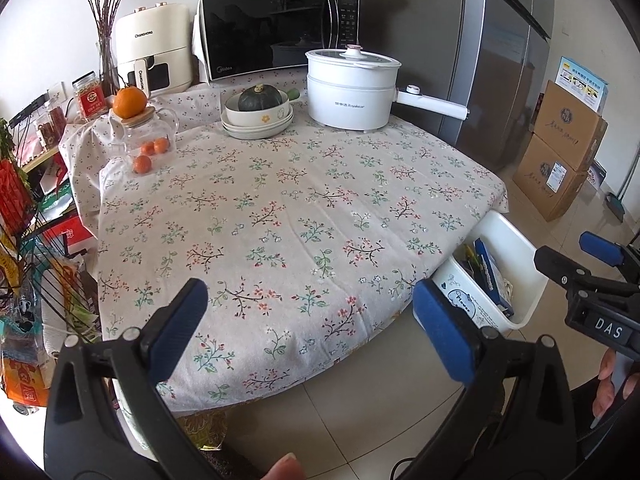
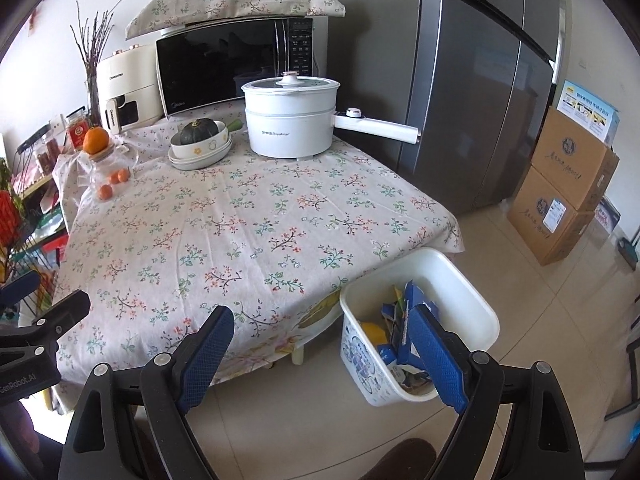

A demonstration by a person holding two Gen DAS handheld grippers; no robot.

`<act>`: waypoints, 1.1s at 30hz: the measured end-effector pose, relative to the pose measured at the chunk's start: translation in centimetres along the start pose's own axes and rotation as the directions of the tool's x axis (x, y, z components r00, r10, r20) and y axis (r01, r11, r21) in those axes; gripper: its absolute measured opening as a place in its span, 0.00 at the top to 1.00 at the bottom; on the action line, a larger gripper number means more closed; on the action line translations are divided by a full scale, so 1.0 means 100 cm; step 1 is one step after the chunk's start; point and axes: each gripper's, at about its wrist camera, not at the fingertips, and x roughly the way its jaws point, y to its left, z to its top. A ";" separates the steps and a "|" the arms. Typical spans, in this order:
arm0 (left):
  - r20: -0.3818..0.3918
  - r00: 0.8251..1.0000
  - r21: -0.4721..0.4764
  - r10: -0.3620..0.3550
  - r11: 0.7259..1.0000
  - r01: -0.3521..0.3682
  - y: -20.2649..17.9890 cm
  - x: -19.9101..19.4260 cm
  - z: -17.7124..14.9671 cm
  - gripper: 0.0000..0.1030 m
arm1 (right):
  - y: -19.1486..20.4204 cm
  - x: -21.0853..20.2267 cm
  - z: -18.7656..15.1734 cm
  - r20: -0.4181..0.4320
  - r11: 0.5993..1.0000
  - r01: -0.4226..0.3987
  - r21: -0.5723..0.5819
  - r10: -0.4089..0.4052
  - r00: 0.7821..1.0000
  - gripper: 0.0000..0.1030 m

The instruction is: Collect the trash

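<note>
A white plastic bin (image 2: 476,280) stands on the floor by the table's near right corner. It holds trash: torn blue cartons (image 2: 404,308) and a yellow piece (image 2: 374,330). My right gripper (image 2: 322,315) is open and empty, its right finger in front of the bin and its left finger over the table edge. In the left wrist view the bin (image 1: 516,236) sits at the right, with the right gripper (image 1: 572,252) beside it. Above the near edge of the floral tablecloth (image 1: 300,208), my left gripper (image 1: 310,292) is open with nothing between its pads.
At the table's back stand a white electric pot (image 2: 290,120), a microwave (image 2: 232,68), an air fryer (image 1: 154,54), a bowl with a green squash (image 1: 258,110) and a glass jar with oranges (image 1: 144,140). A fridge (image 2: 480,80) and cardboard boxes (image 2: 568,192) are at the right, a wire rack (image 1: 24,240) at the left.
</note>
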 end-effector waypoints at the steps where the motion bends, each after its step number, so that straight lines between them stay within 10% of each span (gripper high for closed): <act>1: 0.001 1.000 0.002 -0.001 1.000 0.001 -0.001 0.000 0.000 0.01 | 0.000 0.000 0.000 -0.002 1.000 -0.001 0.003 0.001 1.000 0.12; 33: 0.031 0.999 0.047 0.023 0.999 -0.025 -0.022 -0.003 -0.003 0.01 | -0.021 -0.004 -0.008 -0.030 0.996 0.085 0.008 -0.085 0.996 0.12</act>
